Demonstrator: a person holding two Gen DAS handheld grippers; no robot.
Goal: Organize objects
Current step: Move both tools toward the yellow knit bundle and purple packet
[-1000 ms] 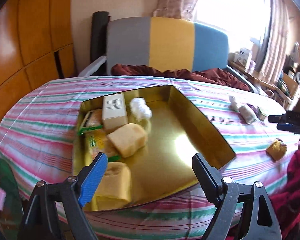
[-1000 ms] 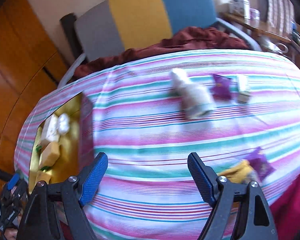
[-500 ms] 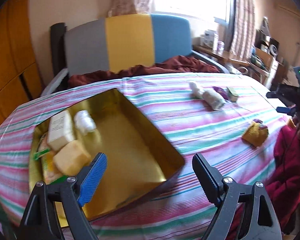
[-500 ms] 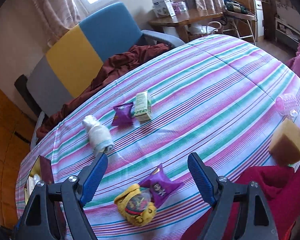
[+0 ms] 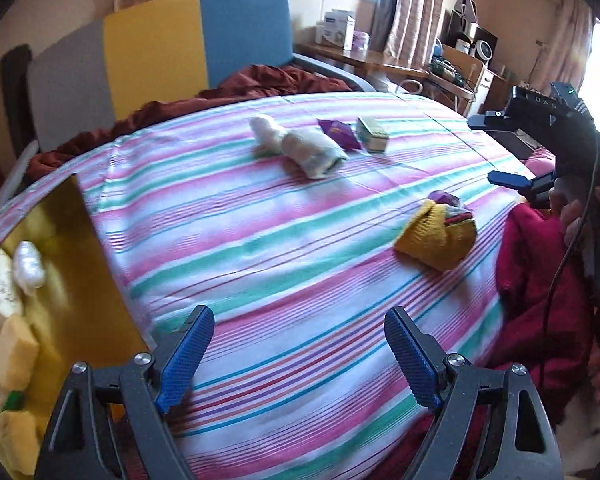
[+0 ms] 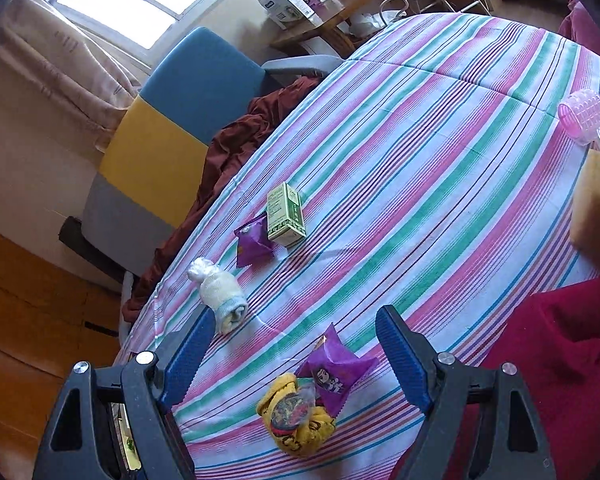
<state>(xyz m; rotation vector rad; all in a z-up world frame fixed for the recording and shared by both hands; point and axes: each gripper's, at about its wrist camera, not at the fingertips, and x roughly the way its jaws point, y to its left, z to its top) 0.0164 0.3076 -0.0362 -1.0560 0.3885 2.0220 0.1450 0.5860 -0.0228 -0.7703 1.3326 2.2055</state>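
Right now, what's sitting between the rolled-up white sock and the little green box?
A small purple snack packet lies between the white sock and the green box, its corner against the box. The right wrist view shows it best.

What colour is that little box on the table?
Green and cream box; clearest in the right wrist view.

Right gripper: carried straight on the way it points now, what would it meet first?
Most likely the yellow bundle and purple packet lying together between the open right gripper fingers, though depth is hard to judge.
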